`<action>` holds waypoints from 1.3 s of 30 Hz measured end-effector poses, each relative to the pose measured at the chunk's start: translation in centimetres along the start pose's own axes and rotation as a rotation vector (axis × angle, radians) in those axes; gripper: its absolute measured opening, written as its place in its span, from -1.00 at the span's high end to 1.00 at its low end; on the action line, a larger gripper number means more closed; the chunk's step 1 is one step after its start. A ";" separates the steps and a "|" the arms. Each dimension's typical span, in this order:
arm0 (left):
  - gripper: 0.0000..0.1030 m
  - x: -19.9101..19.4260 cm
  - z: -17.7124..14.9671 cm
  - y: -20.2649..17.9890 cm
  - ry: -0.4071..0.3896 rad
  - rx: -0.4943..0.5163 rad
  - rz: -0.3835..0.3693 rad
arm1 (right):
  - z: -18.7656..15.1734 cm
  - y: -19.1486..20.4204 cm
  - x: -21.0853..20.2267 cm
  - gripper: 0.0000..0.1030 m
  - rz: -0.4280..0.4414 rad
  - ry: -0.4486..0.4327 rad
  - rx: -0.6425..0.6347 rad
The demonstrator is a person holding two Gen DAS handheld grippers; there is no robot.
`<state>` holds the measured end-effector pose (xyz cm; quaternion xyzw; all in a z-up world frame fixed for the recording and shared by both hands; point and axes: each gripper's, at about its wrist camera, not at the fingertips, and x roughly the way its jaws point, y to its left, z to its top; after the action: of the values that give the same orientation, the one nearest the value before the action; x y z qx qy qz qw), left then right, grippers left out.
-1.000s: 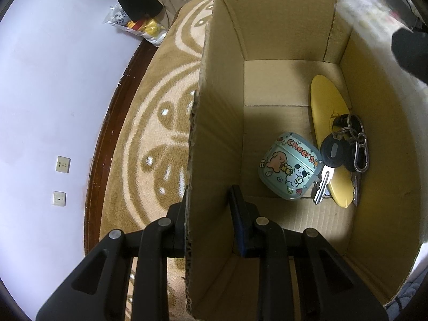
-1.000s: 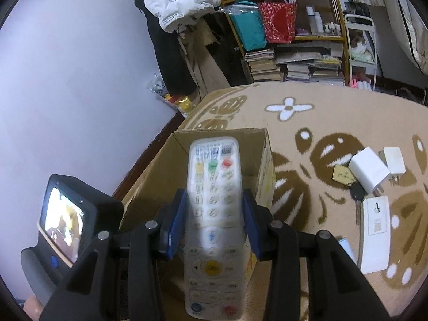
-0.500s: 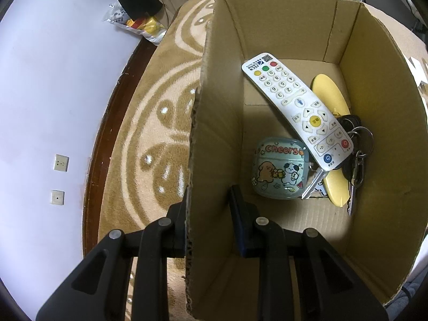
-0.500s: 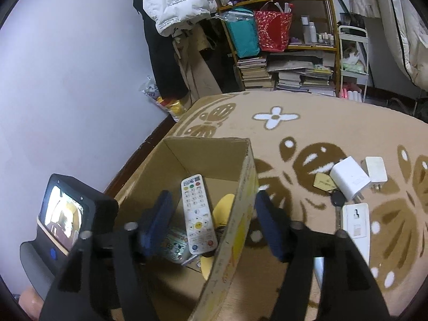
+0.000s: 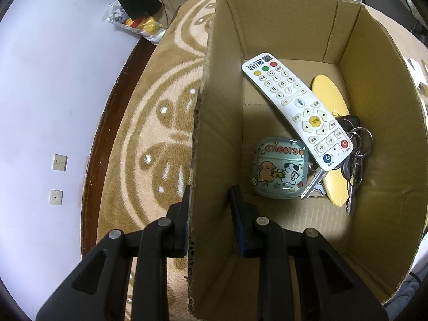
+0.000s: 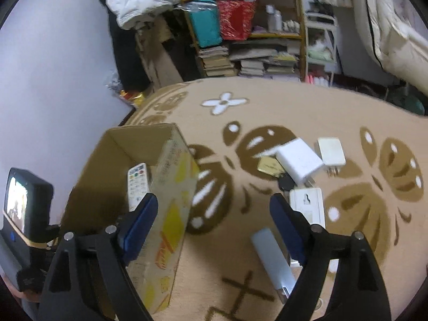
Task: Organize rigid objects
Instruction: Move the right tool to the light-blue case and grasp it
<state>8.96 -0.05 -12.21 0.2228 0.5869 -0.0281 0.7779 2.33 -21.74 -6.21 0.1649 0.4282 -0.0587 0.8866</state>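
**Box steadied, remote delivered; loose items on the rug await collection**

Left tool (image 5: 208,214): its two fingers straddle the near wall of the cardboard box (image 5: 216,123) and are pressed together on it, pinching the corrugated edge. Judged purpose: steadying the box.

Right tool (image 6: 214,224): jaws have just been opening and now stand spread wide, with nothing between them. It hangs over the rug (image 6: 267,107), beside the box's printed outer wall.

Inside the box, nearest first: a cartoon-printed earbud case (image 5: 279,171), a key bunch (image 5: 354,157), a yellow oval disc (image 5: 329,93) lying flat beneath, and the white remote control (image 5: 294,107) resting aslant across them, its upper end towards the far wall.

On the rug, nearest the right tool: a slim white stick-shaped device (image 6: 272,259), exact kind not determinable. Judged light, stiff and smooth-skinned; best taken across its narrow width near mid-length, to prevent swivel. Beyond it: a white wall-socket adapter (image 6: 307,203), then a white charger block (image 6: 298,163) and a second, smaller charger (image 6: 331,151), with a dark item and a gold-coloured tag (image 6: 268,164) close by. The chargers appear rigid and hard-shelled, moderately weighty for their size; grip flat faces, clear of the prongs.

Bookshelf (image 6: 248,34) stands at the far wall.
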 end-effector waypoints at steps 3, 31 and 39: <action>0.49 0.0 0.0 0.1 0.000 0.000 -0.001 | -0.6 -1.5 0.7 -0.75 -0.025 0.031 0.033; 0.48 0.2 0.0 0.4 0.002 -0.004 -0.015 | -5.0 -4.7 6.5 -0.14 -0.132 0.231 0.105; 0.48 0.2 0.0 0.3 0.000 0.002 -0.008 | -5.5 -4.6 7.4 0.11 -0.178 0.254 0.069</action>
<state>9.13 0.24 -12.34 0.2212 0.5880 -0.0318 0.7774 1.72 -23.88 -16.27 0.1628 0.5476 -0.1305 0.8103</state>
